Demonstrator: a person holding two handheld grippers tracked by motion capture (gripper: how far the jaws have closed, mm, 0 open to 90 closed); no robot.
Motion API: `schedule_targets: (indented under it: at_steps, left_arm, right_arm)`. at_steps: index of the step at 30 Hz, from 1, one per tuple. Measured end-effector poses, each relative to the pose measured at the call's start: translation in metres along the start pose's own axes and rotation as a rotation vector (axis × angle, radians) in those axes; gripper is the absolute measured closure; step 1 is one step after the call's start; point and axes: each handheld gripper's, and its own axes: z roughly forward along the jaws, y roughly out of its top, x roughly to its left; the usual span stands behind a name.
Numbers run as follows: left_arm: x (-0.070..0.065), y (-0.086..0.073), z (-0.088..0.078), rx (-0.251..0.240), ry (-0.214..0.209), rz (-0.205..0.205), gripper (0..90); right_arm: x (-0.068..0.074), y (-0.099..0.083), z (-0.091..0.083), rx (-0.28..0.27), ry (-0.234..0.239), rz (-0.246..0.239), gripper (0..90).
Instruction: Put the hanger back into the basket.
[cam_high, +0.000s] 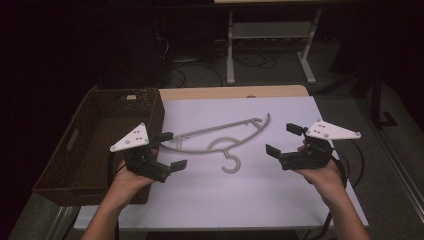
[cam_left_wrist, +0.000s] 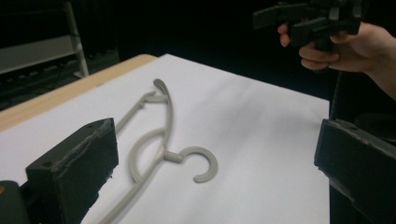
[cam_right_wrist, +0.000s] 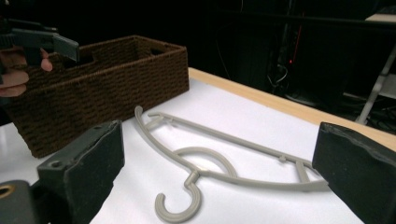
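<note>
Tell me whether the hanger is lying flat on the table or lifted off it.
Lying flat. The grey hanger rests on the white table top, hook toward the person, with both open grippers apart from it.

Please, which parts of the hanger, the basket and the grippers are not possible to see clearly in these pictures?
- Hanger: high view, its left end is covered by the left gripper; left gripper view, cut off at the bottom.
- Basket: its near inside is hidden by its wall.
- Right gripper: left gripper view, cut off at the top.
</note>
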Motion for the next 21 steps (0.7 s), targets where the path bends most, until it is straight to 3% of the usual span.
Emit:
schedule_targets:
  at_steps: [9,12,15,21]
  left_arm:
    - [-0.008,-0.015,0.029,0.073,-0.038,0.008,0.0]
    - [-0.008,-0.019,0.033,0.075,-0.04,-0.002,0.0]
    - [-0.007,-0.03,0.038,0.108,-0.051,-0.005,0.0]
    - [-0.006,-0.044,0.041,0.107,-0.054,-0.025,0.0]
  right_arm:
    - [-0.003,-0.005,0.015,0.059,-0.005,-0.008,2.7]
    - [-0.004,-0.005,0.02,0.072,-0.003,-0.008,3.1]
    - [-0.006,-0.006,0.031,0.094,-0.002,-0.004,4.3]
    - [-0.009,-0.007,0.049,0.129,-0.006,-0.003,9.1]
